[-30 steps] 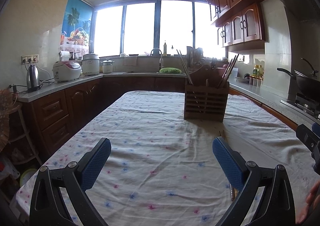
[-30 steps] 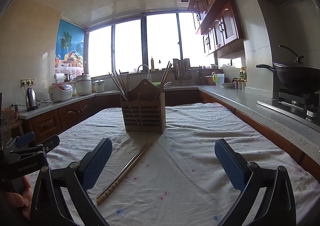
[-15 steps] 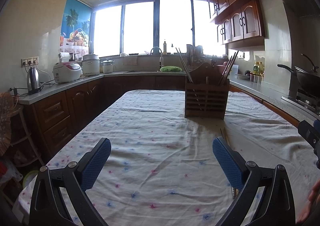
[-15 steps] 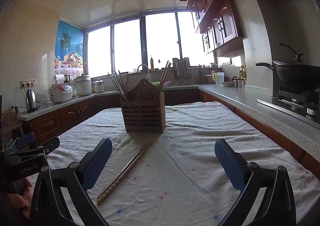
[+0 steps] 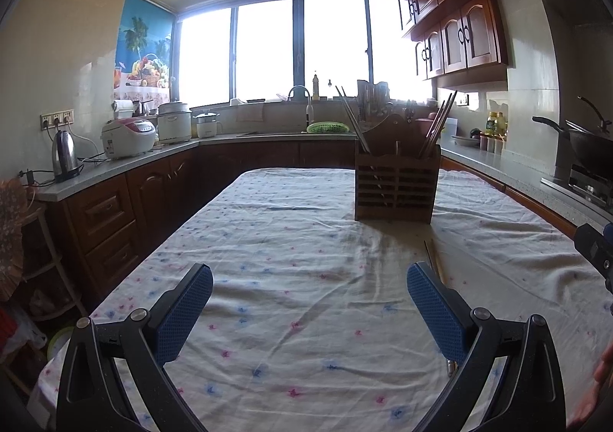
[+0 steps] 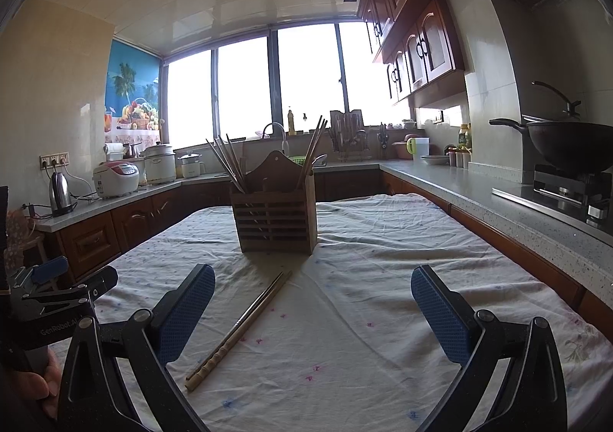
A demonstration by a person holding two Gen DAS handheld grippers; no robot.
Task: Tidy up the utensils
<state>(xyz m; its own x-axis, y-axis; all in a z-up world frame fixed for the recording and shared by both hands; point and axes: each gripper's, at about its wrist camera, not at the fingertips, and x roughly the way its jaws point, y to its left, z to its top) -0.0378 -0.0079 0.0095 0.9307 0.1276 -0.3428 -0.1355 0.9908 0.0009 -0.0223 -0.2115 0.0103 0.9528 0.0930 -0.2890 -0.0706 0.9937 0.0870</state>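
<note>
A slatted wooden utensil holder [image 6: 275, 219] stands on the cloth-covered table [image 6: 364, 317], with several chopsticks [image 6: 228, 164] leaning out of both ends. A pair of loose chopsticks [image 6: 239, 330] lies flat on the cloth in front of it, between the holder and my right gripper [image 6: 312, 313], which is open and empty. In the left wrist view the holder [image 5: 396, 185] is ahead to the right. The loose chopsticks [image 5: 433, 259] are partly hidden behind the right finger of my left gripper [image 5: 310, 309], open with nothing in it.
Counters run along the left, back and right walls. A kettle [image 5: 63, 156] and rice cookers [image 5: 128, 137] sit at left, a wok [image 6: 571, 144] on a stove at right. The sink [image 5: 302, 114] is under the window. A hand holds the left gripper's handle [image 6: 49, 301].
Both views have tilted slightly downward toward the table. Nothing on the table has moved, and both grippers stay open.
</note>
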